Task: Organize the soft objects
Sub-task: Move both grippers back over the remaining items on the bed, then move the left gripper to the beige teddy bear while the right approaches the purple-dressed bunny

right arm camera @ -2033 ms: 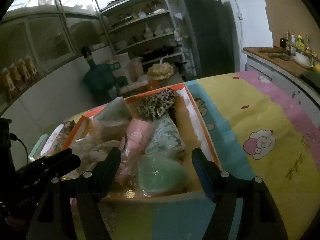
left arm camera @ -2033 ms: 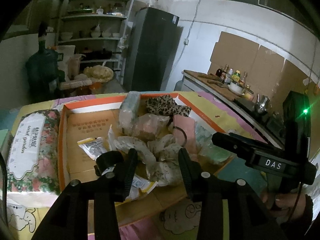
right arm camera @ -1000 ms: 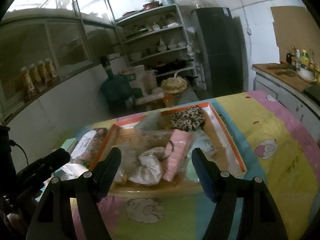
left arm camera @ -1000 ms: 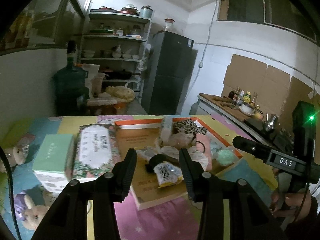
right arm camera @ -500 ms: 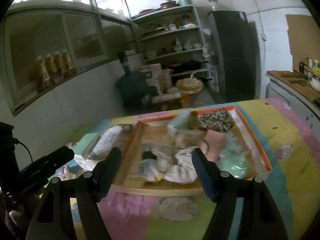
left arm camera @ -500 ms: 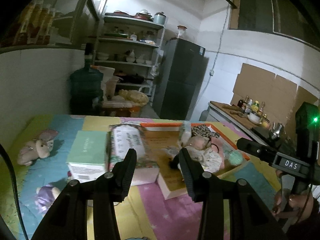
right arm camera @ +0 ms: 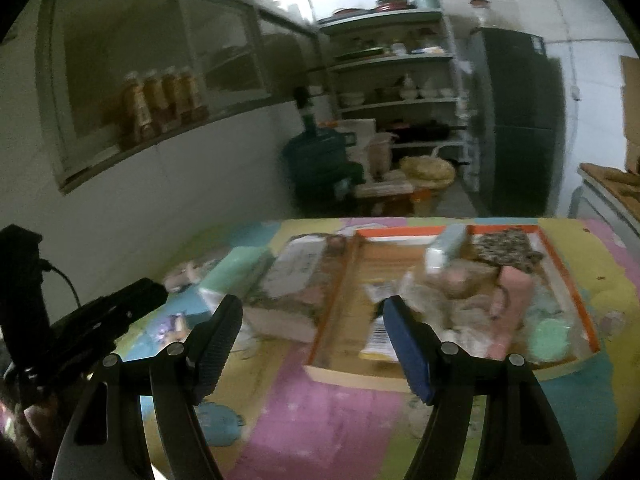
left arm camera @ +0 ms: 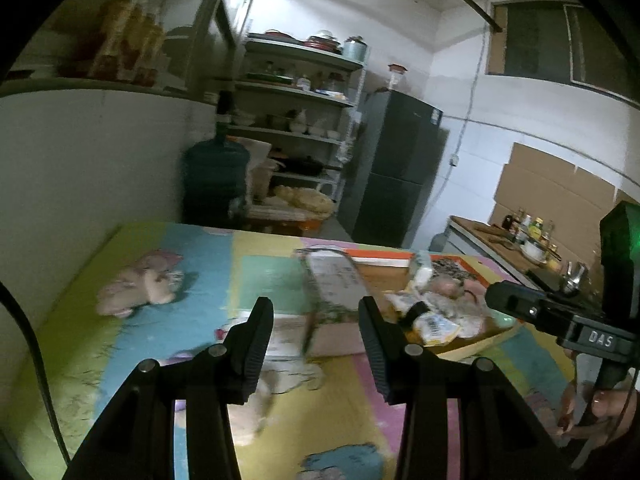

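Observation:
An orange-rimmed cardboard box (right arm camera: 400, 233) lies on the patchwork blanket and holds several soft packets (right arm camera: 460, 296), a leopard-print cloth (right arm camera: 508, 246), a pink bundle (right arm camera: 514, 288) and a green pouch (right arm camera: 548, 340). In the left wrist view the box (left arm camera: 384, 255) sits right of centre. A pale plush toy (left arm camera: 140, 284) lies on the blanket at the left. My left gripper (left arm camera: 316, 332) is open and empty, held back from the box. My right gripper (right arm camera: 312, 332) is open wide with nothing between its fingers, short of the box's near left corner.
A floral tissue pack (right arm camera: 296, 272) and a green carton (right arm camera: 236, 268) lie left of the box. Behind the blanket stand a water jug (left arm camera: 216, 184), shelves (left arm camera: 300, 92) and a dark fridge (left arm camera: 396, 172). A counter with bottles (left arm camera: 528, 232) runs along the right.
Both grippers have drawn back from the box and swung left. The box now looks smaller and farther right, and the plush toy and more blanket have come into view.

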{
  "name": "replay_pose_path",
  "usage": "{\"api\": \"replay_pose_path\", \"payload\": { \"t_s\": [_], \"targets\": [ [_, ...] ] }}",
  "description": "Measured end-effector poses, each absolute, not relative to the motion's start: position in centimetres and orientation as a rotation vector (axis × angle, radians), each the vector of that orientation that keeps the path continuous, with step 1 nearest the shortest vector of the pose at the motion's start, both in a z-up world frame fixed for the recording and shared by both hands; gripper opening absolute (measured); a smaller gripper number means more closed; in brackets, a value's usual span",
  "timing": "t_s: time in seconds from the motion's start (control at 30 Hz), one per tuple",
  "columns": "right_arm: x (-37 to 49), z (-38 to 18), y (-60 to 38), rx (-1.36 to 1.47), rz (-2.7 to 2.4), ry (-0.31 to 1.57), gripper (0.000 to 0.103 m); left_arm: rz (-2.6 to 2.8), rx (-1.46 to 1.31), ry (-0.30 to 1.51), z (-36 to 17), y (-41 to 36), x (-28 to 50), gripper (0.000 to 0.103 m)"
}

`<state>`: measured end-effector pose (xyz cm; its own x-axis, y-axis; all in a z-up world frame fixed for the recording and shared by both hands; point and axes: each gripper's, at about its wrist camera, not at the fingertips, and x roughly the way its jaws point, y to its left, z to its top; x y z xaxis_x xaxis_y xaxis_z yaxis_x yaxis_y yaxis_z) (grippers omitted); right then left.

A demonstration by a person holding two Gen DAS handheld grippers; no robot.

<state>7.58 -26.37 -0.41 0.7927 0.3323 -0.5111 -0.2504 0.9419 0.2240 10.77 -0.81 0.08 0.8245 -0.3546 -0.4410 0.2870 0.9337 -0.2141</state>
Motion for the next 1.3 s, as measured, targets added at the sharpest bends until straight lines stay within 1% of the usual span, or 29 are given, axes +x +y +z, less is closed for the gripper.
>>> {"api": "replay_pose_path", "payload": {
  "t_s": [0.27,0.53,0.63,0.83,1.13,1.17,1.2,1.3],
  "targets": [
    [8.2,-1.2,-20.4,0.056,0.489,0.625,0.074,-0.203,-0.166,0.476,-0.2,5.4,10.3,0.044],
    [10.4,-4.1,-11.7,-0.079,0.748,0.715,0.074,-0.091,-0.198,0.477,-0.8,10.7,10.1,0.044],
    [12.0,-5.4,-8.5,-0.166,0.844,0.743,0.074,-0.085,-0.206,0.483,-1.2,11.8,9.9,0.044],
    [14.2,-8.1,-4.5,-0.339,0.847,0.786,0.074,-0.095,-0.204,0.498,-2.0,13.3,9.8,0.044],
    [15.6,-11.0,-3.2,-0.42,0.854,0.848,0.074,-0.165,-0.196,0.547,-2.9,13.6,12.0,0.044],
    [15.6,-11.5,-3.0,-0.427,0.845,0.863,0.073,-0.174,-0.192,0.554,-3.1,13.6,12.3,0.044],
    [15.6,-11.9,-2.9,-0.435,0.825,0.879,0.066,-0.188,-0.192,0.571,-3.2,13.4,12.8,0.044],
    [15.2,-11.8,-3.2,-0.425,0.797,0.876,0.056,-0.22,-0.186,0.602,-3.3,12.9,14.5,0.044]
  ]
}}
